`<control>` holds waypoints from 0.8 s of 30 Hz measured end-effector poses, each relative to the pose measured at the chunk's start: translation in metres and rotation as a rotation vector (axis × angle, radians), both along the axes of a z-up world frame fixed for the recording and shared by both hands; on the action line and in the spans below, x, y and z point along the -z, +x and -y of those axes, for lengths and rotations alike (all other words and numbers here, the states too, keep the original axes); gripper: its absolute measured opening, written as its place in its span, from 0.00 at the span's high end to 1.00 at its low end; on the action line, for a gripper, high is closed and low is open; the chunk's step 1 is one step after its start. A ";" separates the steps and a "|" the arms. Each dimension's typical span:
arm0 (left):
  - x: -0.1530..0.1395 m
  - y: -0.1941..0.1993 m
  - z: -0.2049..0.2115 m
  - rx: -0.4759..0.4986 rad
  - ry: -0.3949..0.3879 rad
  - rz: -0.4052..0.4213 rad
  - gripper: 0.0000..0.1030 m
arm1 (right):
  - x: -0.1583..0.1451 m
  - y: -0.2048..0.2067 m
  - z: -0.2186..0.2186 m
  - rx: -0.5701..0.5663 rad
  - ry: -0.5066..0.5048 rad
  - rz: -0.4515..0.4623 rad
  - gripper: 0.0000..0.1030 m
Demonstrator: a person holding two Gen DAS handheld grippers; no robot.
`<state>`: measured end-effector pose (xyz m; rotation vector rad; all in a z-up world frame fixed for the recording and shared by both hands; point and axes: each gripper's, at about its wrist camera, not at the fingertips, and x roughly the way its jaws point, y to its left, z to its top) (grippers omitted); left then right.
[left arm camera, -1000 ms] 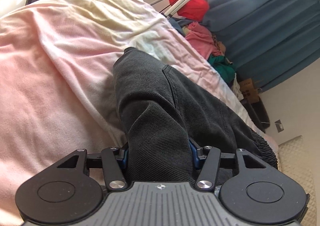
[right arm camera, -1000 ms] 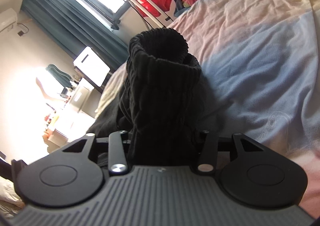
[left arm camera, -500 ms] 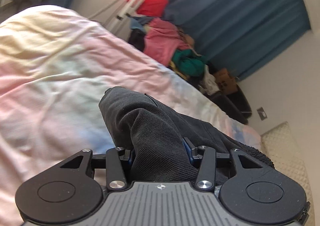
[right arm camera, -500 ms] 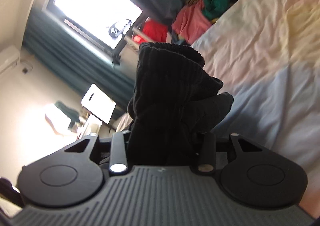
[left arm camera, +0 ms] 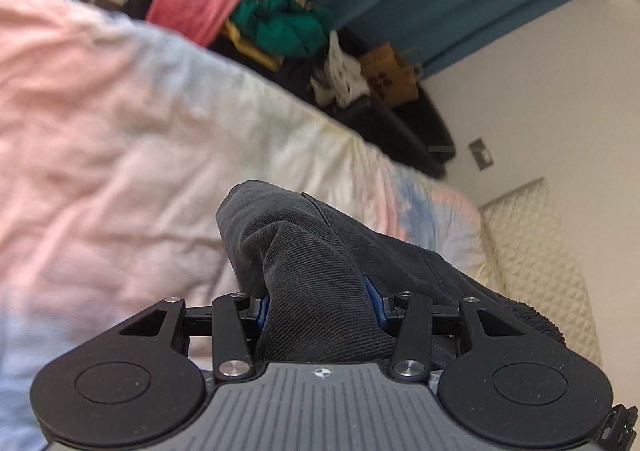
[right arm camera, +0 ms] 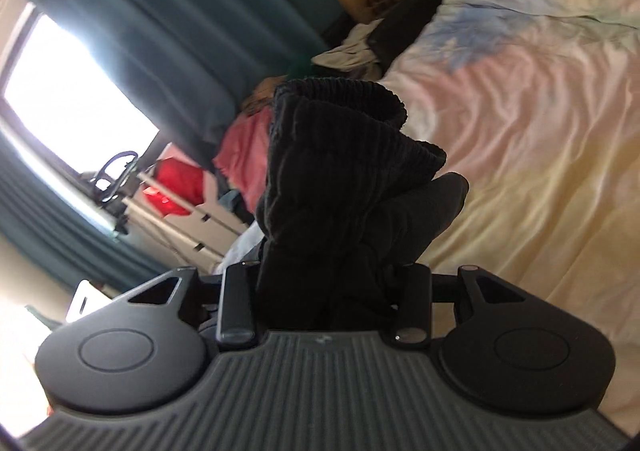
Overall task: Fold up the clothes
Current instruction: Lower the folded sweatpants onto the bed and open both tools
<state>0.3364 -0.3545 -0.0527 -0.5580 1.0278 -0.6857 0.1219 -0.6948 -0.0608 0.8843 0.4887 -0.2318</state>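
Now my left tool [left arm camera: 318,301] and right tool [right arm camera: 326,283] each clamp the dark garment [left arm camera: 316,251]. I'd keep it taut and lower it flat onto the bed [left arm camera: 120,171].

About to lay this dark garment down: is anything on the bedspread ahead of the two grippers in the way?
Nothing visible. The dark garment is clamped in both grippers, and the bedspread ahead looks bare; the clothes pile sits beyond its far edge.

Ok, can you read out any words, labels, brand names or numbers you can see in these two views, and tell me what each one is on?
No text can be read in either view.
Cardboard box beside the bed: dark printed marks, too blurred to read.
Left gripper body: a small round emblem, no letters.
Right gripper body: a faint mark, too dark to read.
Dark garment: no label showing.
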 end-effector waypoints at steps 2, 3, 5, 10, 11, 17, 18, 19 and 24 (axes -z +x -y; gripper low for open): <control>0.031 0.001 0.018 0.035 0.032 -0.025 0.54 | 0.025 -0.002 0.013 0.034 0.024 -0.029 0.58; 0.042 0.000 0.023 0.050 0.042 -0.028 0.54 | 0.038 -0.003 0.018 0.052 0.037 -0.044 0.58; 0.062 -0.005 0.025 0.088 0.055 -0.016 0.53 | 0.068 -0.014 0.022 0.089 0.086 -0.050 0.58; 0.099 -0.022 0.016 0.168 0.107 0.004 0.53 | 0.124 -0.055 0.002 0.134 0.119 -0.051 0.58; 0.105 -0.027 0.013 0.179 0.110 0.019 0.52 | 0.135 -0.062 -0.005 0.142 0.120 -0.064 0.57; 0.104 -0.050 0.015 0.210 0.183 0.118 0.42 | 0.168 -0.082 -0.017 0.180 0.160 -0.127 0.49; 0.095 -0.054 0.015 0.211 0.212 0.144 0.41 | 0.160 -0.081 -0.016 0.181 0.159 -0.151 0.47; 0.083 -0.059 0.014 0.214 0.244 0.173 0.38 | 0.150 -0.080 -0.016 0.183 0.143 -0.186 0.46; 0.029 -0.083 -0.004 0.223 0.273 0.255 0.30 | 0.087 -0.091 -0.029 0.192 -0.017 -0.305 0.44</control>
